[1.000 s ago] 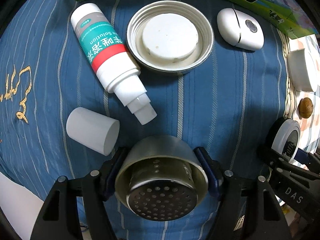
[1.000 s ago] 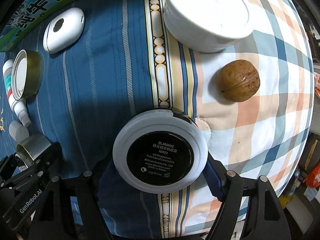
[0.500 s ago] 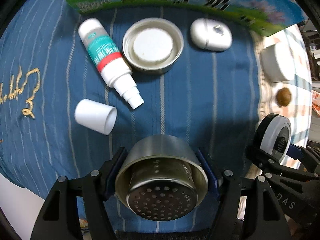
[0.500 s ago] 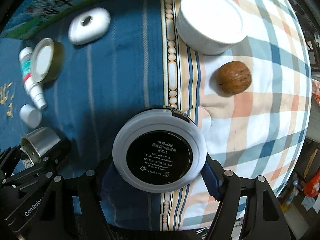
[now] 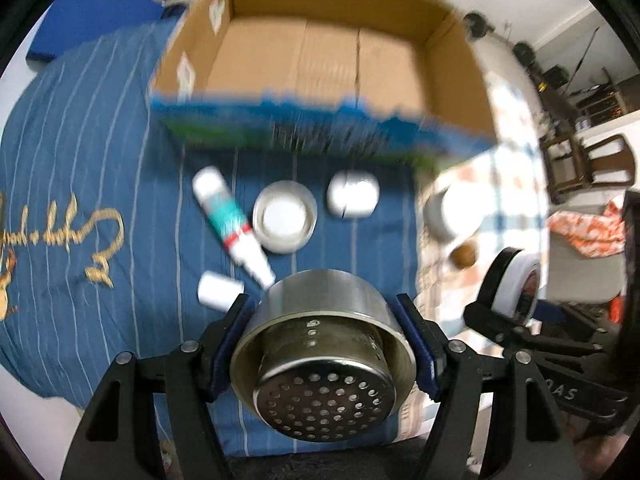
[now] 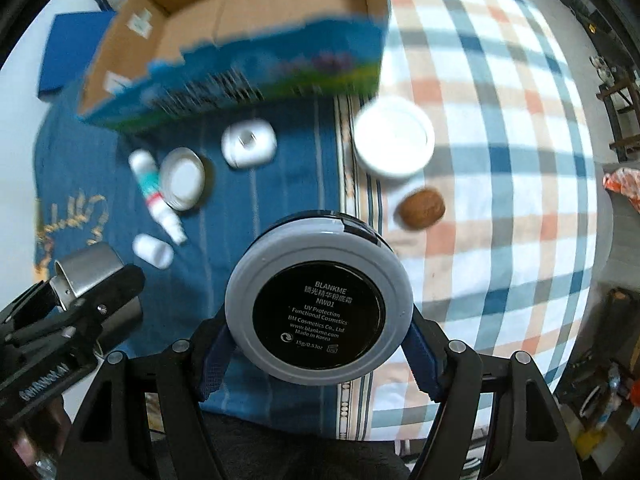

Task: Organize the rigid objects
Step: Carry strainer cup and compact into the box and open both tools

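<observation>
Two loads held at once: the left gripper (image 5: 325, 350) clamped on a perforated steel strainer cup (image 5: 322, 354) by its sides, the right gripper (image 6: 318, 334) clamped across a round cosmetic compact (image 6: 319, 306), both hung above the bedspread (image 5: 80, 168) with the open cardboard box (image 5: 332, 52) beyond them. Best carried level and over the box's near printed wall (image 6: 256, 68) before any lowering, then set down well apart on the bare floor, pads eased only once each piece rested. Left on the cloth: spray bottle (image 5: 228, 216), white cap (image 5: 218, 300), tin lid (image 5: 285, 217), white pod (image 5: 353, 199), white jar (image 6: 394, 138), walnut (image 6: 422, 208).
</observation>
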